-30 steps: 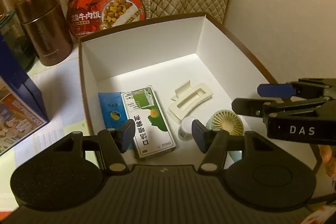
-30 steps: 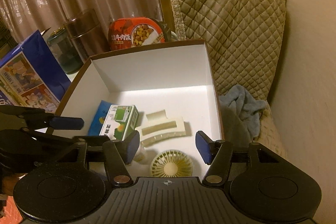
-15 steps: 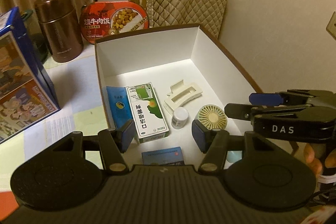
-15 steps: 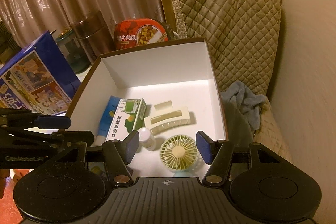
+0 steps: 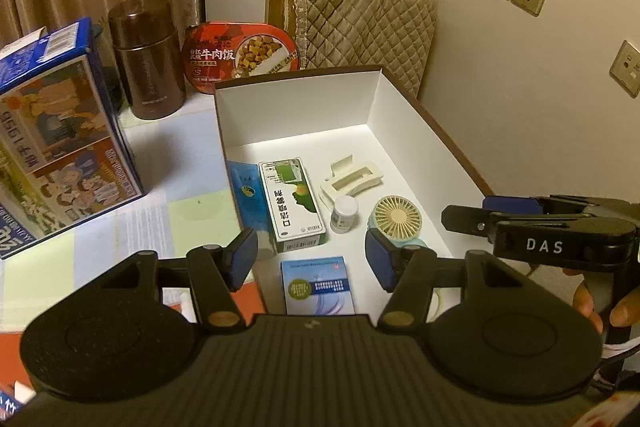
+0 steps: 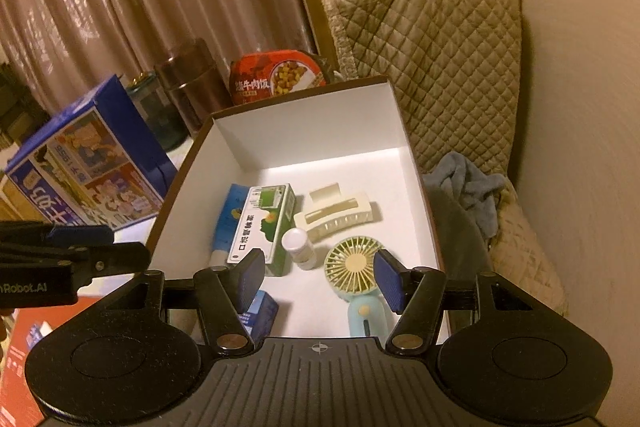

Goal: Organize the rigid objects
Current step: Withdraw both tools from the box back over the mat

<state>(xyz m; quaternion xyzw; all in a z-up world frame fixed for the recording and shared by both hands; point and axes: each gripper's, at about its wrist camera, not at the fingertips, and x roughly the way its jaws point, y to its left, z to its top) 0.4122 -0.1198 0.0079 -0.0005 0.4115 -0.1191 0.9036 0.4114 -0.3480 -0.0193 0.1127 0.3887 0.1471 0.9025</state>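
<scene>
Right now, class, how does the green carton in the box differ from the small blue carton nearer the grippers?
The green carton is long and narrow; the blue carton is shorter and squarer. The green carton lies mid-box beside the white bottle; the blue carton lies alone by the near wall. The green one has a flat blue packet against it; the blue one touches nothing. Both lie flat on the white box floor.

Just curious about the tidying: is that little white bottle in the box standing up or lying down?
Standing upright. The bottle shows its round cap on top in the right view, between the green carton and the fan.
</scene>
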